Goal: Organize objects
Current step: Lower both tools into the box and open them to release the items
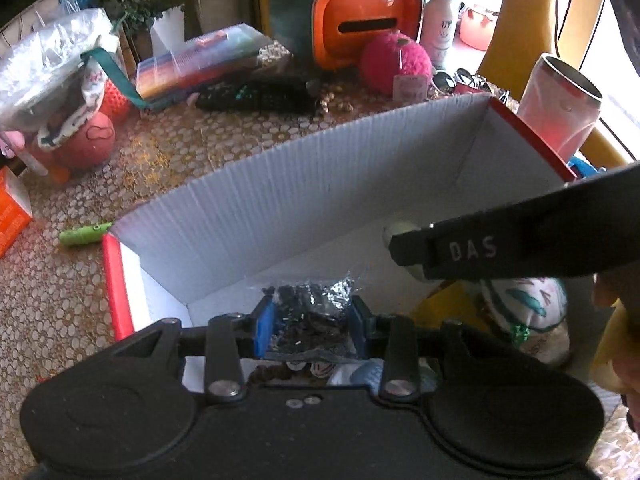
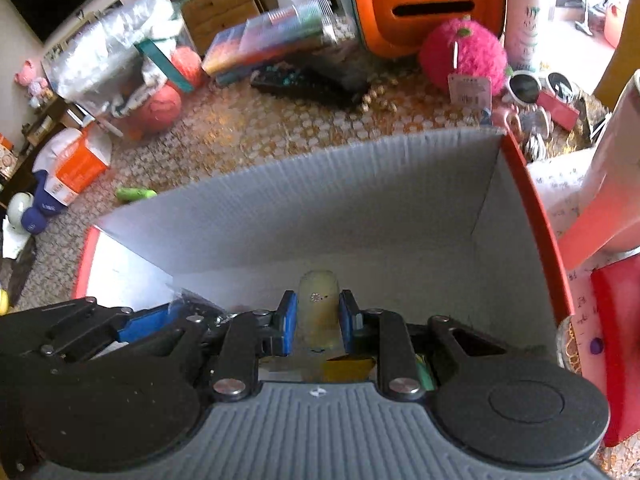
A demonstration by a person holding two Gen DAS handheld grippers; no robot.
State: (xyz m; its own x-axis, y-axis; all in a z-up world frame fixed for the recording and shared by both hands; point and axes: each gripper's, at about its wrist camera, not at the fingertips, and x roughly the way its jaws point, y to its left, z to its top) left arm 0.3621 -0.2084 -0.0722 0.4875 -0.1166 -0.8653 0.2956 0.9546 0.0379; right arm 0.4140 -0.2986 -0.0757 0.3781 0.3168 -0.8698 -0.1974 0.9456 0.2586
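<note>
Red-rimmed cardboard box [image 1: 280,184] on the patterned table [image 1: 168,152]; above its interior, the left gripper [image 1: 312,320] clamps a crinkled plastic bag [image 1: 316,304], the right gripper [image 2: 318,316] a pale rounded bottle [image 2: 318,304].

Corrugated cardboard box [image 1: 280,200], matt, ribbed white inside, glossy red outside. Crinkled, shiny clear plastic bag [image 1: 312,316] between smooth blue pads [image 1: 264,326] of the left hand-held gripper [image 1: 310,330]. Translucent, frosted plastic bottle [image 2: 318,312] in the right hand-held gripper [image 2: 318,322]. Fuzzy pink plush ball [image 1: 394,62]. Glossy orange plastic bin [image 1: 360,20]. Lace-patterned cloth on the surface [image 1: 180,148].
</note>
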